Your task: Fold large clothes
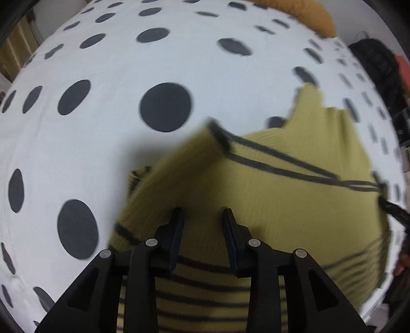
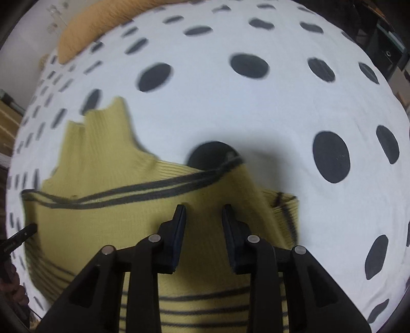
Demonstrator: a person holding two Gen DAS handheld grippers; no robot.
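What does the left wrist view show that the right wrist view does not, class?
Left wrist only: a dark garment and something red beyond the bed's right edge. Right wrist only: the sweater's striped cuff and a dark shelf unit. Both: the yellow-green striped sweater, polka-dot bedsheet, mustard pillow, and an open gripper above the sweater.

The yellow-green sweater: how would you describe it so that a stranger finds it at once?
Look at the white bedsheet with big dark dots. On it, under both open grippers, lies the sweater, partly folded. It is the only olive-yellow knit with thin dark stripes; the orange pillow at the far edge is plain.
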